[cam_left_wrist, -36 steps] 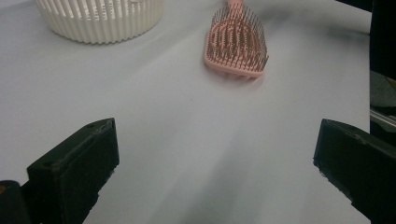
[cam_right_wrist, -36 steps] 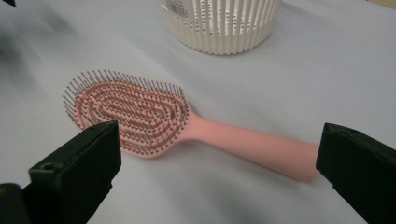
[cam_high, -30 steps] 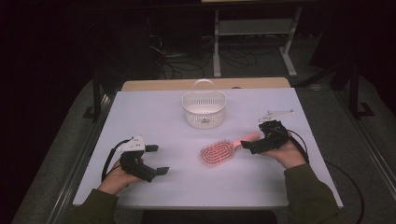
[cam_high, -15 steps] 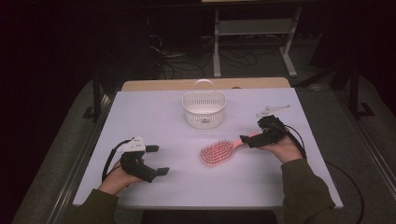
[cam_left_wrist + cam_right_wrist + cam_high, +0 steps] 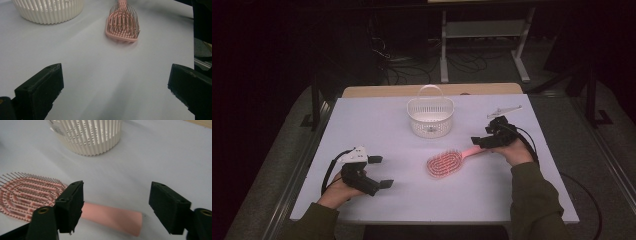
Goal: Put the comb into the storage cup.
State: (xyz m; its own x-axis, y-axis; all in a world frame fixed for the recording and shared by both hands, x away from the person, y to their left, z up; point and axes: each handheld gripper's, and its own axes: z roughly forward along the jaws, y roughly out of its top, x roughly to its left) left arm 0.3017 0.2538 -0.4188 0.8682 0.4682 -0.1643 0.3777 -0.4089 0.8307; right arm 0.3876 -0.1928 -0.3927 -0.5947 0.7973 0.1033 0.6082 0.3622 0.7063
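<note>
Jaws of the left gripper stand wide apart over bare tabletop at about seven o'clock on the white table, nothing between them. Further in, near the centre, lies the pink hairbrush, bristles up. Its handle runs toward three o'clock into the right gripper, whose jaws have just been closing and straddle the handle with a visible gap; the handle's underside is hidden. At twelve o'clock sits a white basket, its contents hard to make out.

The room around is staying dark; light is falling from above on the white table, and both gripper views are looking slightly soft.
</note>
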